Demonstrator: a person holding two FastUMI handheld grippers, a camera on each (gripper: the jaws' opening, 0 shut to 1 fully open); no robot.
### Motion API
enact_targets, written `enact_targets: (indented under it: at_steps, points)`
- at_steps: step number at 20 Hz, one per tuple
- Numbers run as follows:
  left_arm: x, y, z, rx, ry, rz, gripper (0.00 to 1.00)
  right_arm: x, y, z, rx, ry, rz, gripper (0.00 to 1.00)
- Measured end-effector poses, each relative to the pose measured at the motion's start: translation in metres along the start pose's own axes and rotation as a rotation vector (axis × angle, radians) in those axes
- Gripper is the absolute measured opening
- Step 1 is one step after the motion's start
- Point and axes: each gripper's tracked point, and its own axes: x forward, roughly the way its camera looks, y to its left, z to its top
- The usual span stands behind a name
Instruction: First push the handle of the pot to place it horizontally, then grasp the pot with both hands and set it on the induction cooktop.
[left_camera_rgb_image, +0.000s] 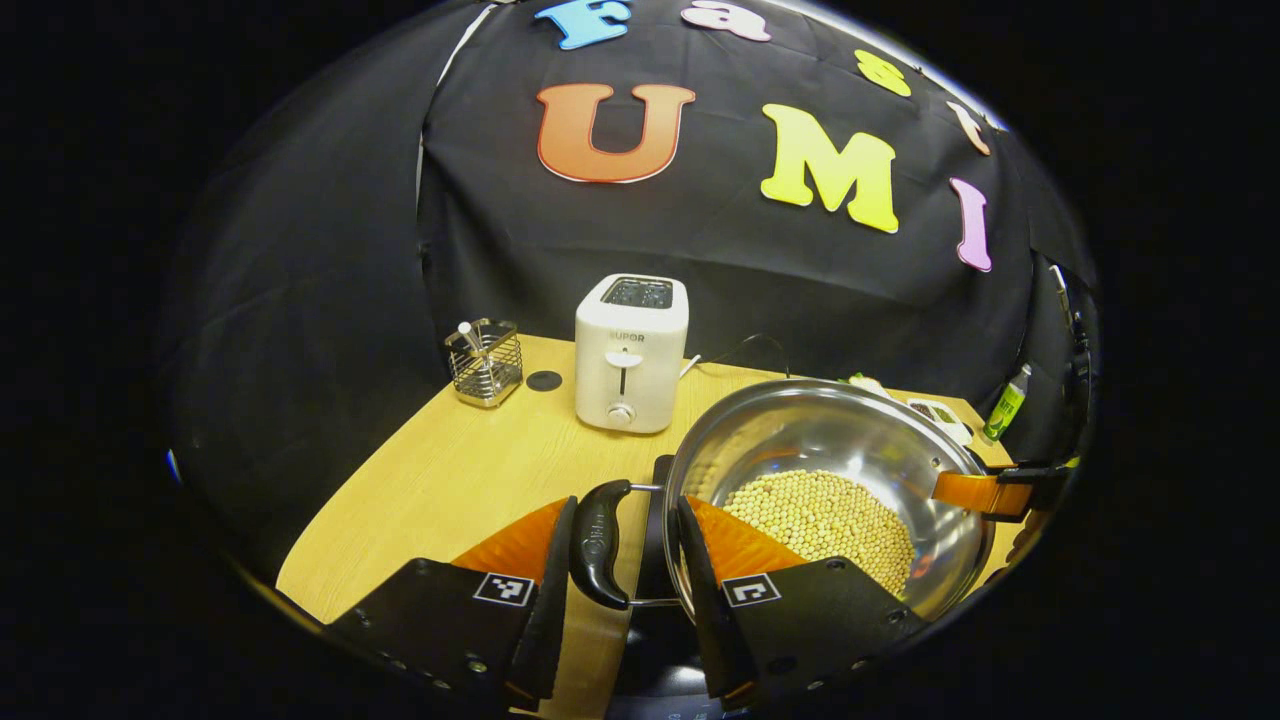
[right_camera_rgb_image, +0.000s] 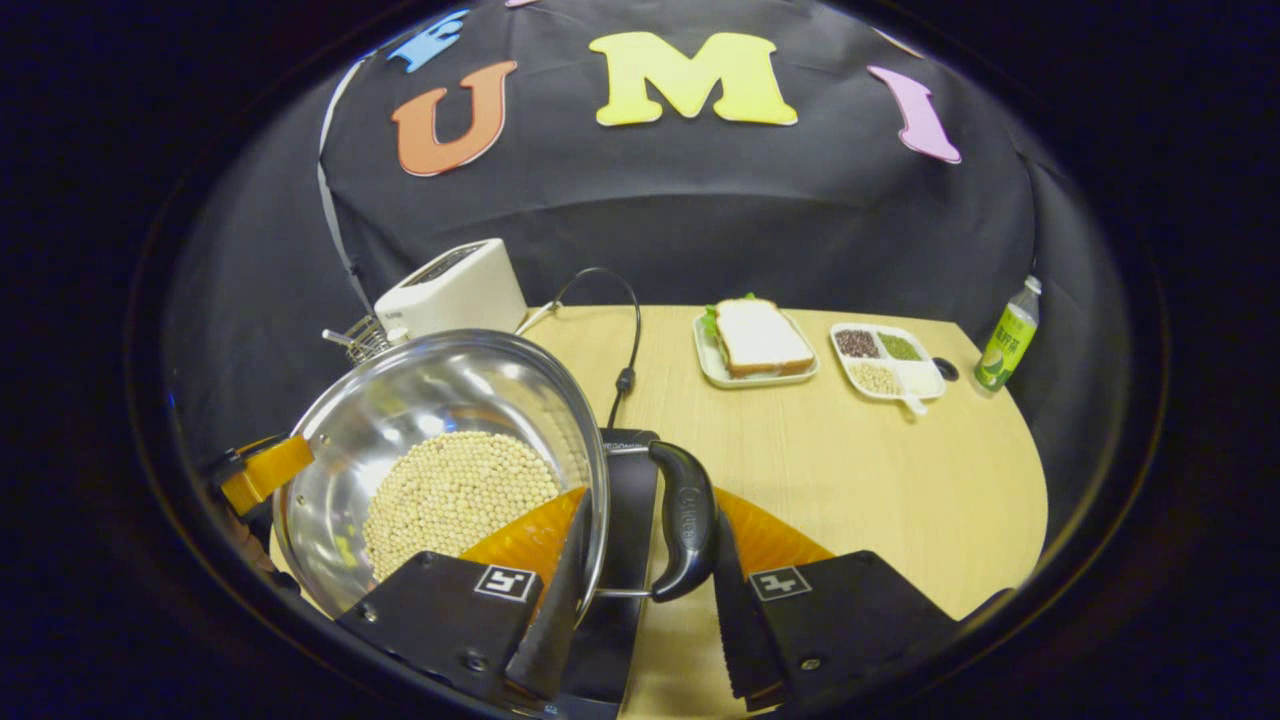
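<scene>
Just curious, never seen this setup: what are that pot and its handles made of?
The pot looks like polished stainless steel: its inside mirrors the light and the beans. The handles seem to be glossy black plastic on thin metal wire brackets, though I can't be sure.

The left gripper (left_camera_rgb_image: 625, 560) points forward and slightly down, its two fingers spread with a clear gap between them; one finger stands on the outer side of the pot's side handle (left_camera_rgb_image: 598, 543) and the other against the pot's wall, so the handle sits between them, though firm contact on both sides cannot be confirmed. The right gripper (right_camera_rgb_image: 650, 575) is posed in mirror fashion at the opposite side handle (right_camera_rgb_image: 686, 520), its fingers likewise apart, one inside the rim and one just outside the handle. In the left gripper view the other gripper's finger shows at the far rim.
</scene>
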Motion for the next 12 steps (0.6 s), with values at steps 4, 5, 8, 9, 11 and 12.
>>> enact_targets:
  at_steps: [4,5,8,9,11,12]
  points:
    - [0.012,-0.001,-0.009,-0.008,0.001,-0.001,0.53,0.013,-0.003,-0.010,0.010,0.002,-0.002,0.64]
    - [0.011,0.000,-0.010,-0.011,-0.006,-0.001,0.54,0.012,-0.003,-0.007,0.016,-0.024,0.000,0.64]
    - [0.015,0.000,-0.008,0.009,-0.043,-0.003,0.54,0.016,-0.003,-0.006,0.016,-0.056,-0.003,0.64]
    - [0.015,0.000,-0.009,0.004,-0.043,-0.004,0.53,0.016,-0.003,-0.006,0.022,-0.060,0.001,0.63]
    - [0.015,-0.001,-0.010,-0.007,-0.038,-0.008,0.54,0.016,-0.003,-0.006,0.020,-0.060,-0.001,0.63]
    - [0.015,-0.001,-0.011,-0.004,-0.038,-0.008,0.53,0.016,-0.002,-0.006,0.016,-0.059,-0.005,0.63]
